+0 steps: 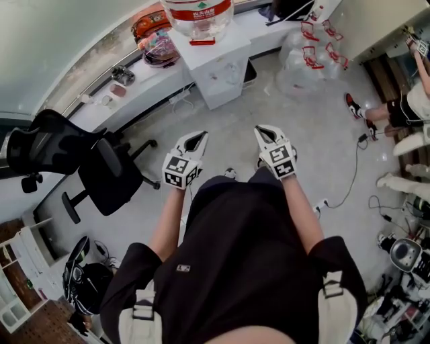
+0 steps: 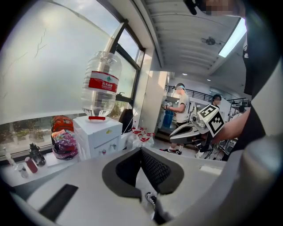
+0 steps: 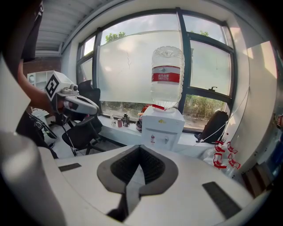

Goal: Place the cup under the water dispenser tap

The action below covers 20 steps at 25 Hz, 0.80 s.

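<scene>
The white water dispenser [image 1: 216,64] stands on a low white counter [image 1: 144,87] against the window wall and carries a clear upturned bottle [image 1: 198,15]. It also shows in the left gripper view as the dispenser [image 2: 97,137] and in the right gripper view as the dispenser [image 3: 162,128], with its taps [image 3: 159,140] facing me. I make out no cup in any view. My left gripper [image 1: 199,136] and right gripper [image 1: 259,130] are held side by side over the floor, well short of the dispenser. Both are shut with nothing between the jaws.
A black office chair [image 1: 101,168] stands on the floor to the left. Bags and small bottles [image 1: 154,40] lie on the counter beside the dispenser. Empty water jugs [image 1: 309,54] crowd its right side. A cable [image 1: 349,175] and seated people [image 1: 410,107] are at the right.
</scene>
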Motion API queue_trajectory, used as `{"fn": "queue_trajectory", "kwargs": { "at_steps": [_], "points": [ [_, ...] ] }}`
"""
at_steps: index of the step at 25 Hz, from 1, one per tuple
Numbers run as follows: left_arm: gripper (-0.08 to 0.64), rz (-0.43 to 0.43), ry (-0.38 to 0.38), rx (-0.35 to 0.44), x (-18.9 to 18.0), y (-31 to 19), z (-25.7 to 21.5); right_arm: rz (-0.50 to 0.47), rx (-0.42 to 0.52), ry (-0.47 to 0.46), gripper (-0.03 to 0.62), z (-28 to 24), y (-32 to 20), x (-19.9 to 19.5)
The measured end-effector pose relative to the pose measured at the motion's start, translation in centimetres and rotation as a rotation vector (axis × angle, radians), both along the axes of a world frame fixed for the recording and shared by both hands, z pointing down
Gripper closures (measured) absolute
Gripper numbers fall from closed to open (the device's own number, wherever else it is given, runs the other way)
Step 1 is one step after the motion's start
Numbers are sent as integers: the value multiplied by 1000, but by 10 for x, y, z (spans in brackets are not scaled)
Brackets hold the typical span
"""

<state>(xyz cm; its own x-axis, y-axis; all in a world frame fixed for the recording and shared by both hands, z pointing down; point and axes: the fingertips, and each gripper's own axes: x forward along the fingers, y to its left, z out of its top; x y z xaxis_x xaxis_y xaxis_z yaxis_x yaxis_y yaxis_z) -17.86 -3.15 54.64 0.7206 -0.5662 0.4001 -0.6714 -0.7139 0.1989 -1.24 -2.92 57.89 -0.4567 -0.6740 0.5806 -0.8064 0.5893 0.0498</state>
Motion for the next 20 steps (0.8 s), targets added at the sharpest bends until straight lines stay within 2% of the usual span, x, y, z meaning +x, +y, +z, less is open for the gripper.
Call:
{"fn": "queue_trajectory", "kwargs": {
  "at_steps": [20],
  "points": [
    [561,30,3,3,19,32,-6,19,10,7,597,-4,36,10]
  ]
}}
